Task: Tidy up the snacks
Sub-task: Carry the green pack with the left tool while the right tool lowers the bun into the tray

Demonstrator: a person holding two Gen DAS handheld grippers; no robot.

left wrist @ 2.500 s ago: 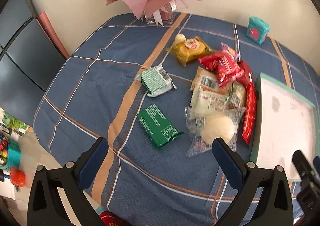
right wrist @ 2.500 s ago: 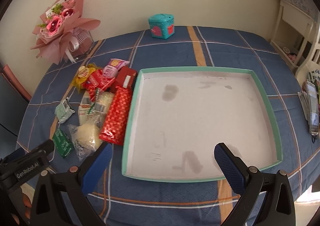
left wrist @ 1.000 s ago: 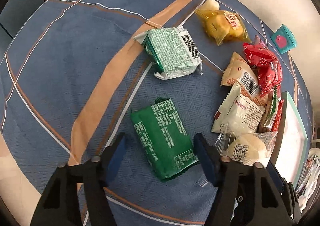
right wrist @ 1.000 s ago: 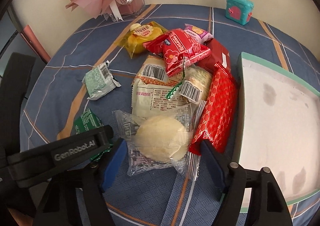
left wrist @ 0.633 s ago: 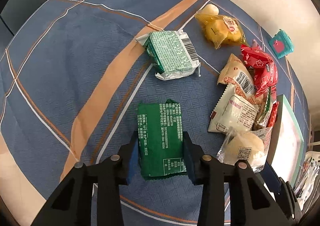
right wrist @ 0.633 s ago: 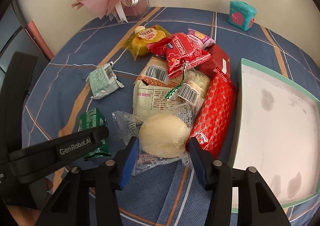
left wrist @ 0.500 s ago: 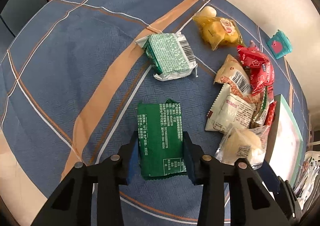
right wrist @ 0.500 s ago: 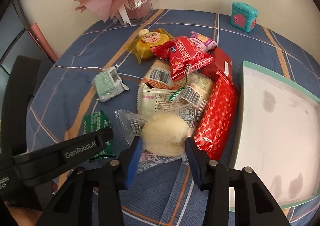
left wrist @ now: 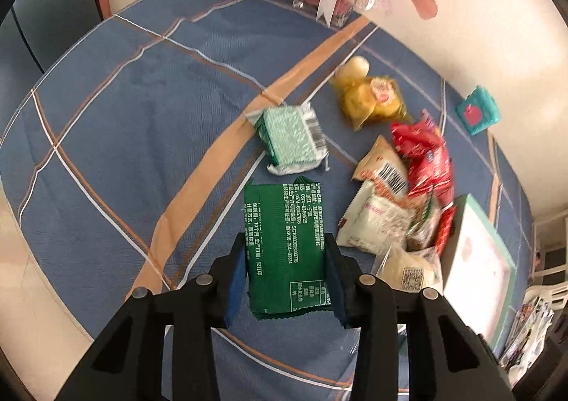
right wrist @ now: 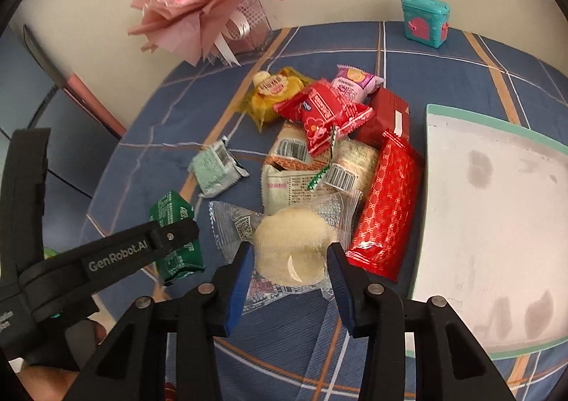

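L claw (left wrist: 285,275) clamped narrow on green pack (left wrist: 285,241), held above the bench (left wrist: 124,109). R claw (right wrist: 289,267) closed on clear-wrapped bun (right wrist: 289,244) at near end of snack pile, just beside red pack (right wrist: 387,209). Tray (right wrist: 497,223) to the right w/ bare floor; blue cloth left of pile is open.

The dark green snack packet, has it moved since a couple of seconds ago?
Yes. The dark green packet, clamped in the left gripper, has lifted off the tablecloth and now overlaps the pale green packet it earlier lay clear of.
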